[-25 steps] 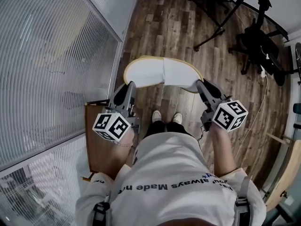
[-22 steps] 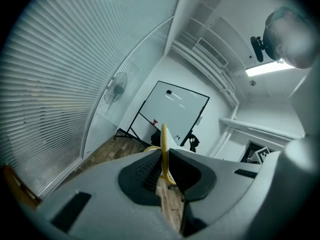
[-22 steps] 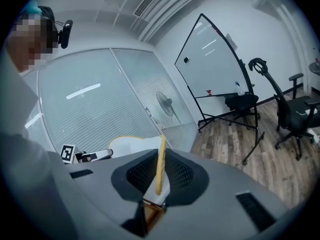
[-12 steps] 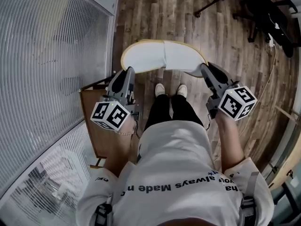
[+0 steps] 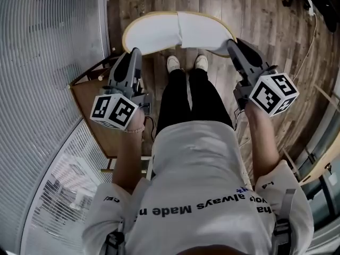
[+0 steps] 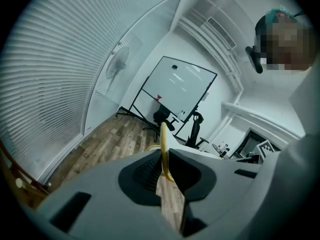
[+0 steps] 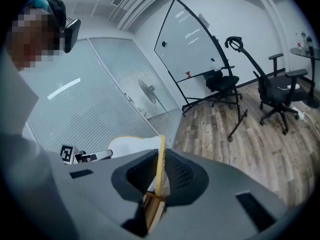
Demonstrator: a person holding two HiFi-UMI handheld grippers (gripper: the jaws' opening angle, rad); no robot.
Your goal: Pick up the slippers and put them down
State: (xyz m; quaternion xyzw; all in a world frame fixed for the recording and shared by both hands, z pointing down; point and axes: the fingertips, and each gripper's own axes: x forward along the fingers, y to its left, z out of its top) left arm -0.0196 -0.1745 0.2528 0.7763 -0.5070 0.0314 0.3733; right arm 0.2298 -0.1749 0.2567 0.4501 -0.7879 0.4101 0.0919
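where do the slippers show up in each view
head view: slippers at top centre, spanning from left gripper to right gripper.
left gripper view: slippers edge-on, low centre, pinched between the jaws.
right gripper view: slippers edge-on, low centre, pinched between the jaws.
shared landmark: wood floor, in all three.

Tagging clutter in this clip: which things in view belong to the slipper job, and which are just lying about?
In the job: white slippers, gripped at their outer ends by the left hand-held gripper and the right hand-held gripper.
Lying about: whiteboard, office chair, fan, wooden table.
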